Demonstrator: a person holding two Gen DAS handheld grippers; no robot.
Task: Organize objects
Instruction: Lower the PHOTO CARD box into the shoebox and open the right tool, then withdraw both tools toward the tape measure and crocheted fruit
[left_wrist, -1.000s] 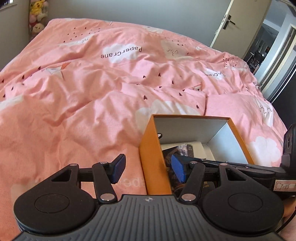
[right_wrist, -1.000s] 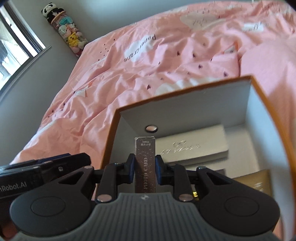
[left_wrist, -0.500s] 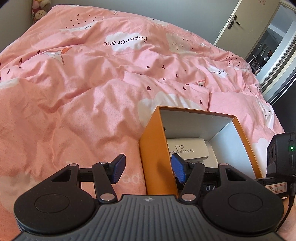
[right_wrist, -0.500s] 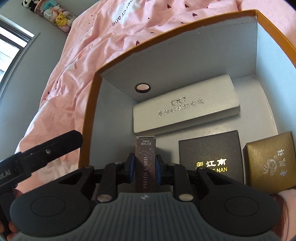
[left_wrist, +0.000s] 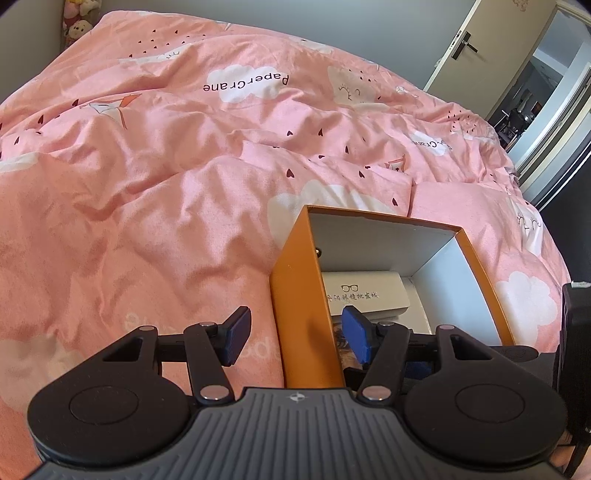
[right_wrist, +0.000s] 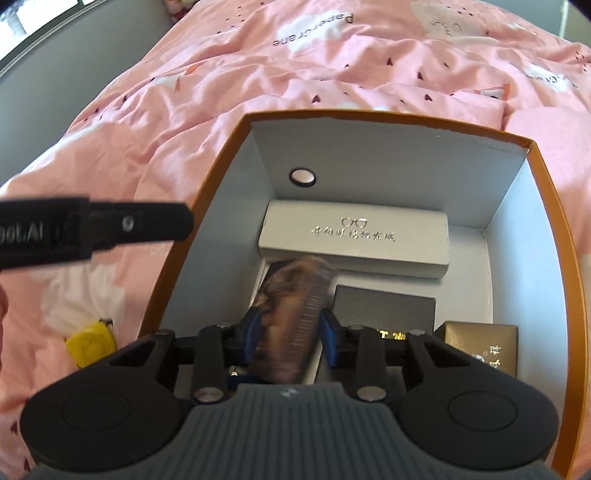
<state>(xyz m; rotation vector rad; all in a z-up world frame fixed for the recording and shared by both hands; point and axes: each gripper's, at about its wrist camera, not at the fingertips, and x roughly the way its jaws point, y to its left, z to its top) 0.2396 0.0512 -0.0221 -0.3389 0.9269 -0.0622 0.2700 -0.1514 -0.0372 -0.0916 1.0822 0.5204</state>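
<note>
Orange box (right_wrist: 546, 206), white inside, on a pink duvet (left_wrist: 155, 206) printed "PaperCrane". At its far wall lies a white case (right_wrist: 354, 236) stamped with a spectacles emblem; nearer, a black box (right_wrist: 384, 308) and a gold box (right_wrist: 480, 341) at right. Right gripper (right_wrist: 286, 339), fingers parted, brackets a blurred card pack (right_wrist: 291, 314); contact cannot be told. Left gripper (left_wrist: 295, 334), fingers wide apart, straddles the box's left wall without touching it.
</note>
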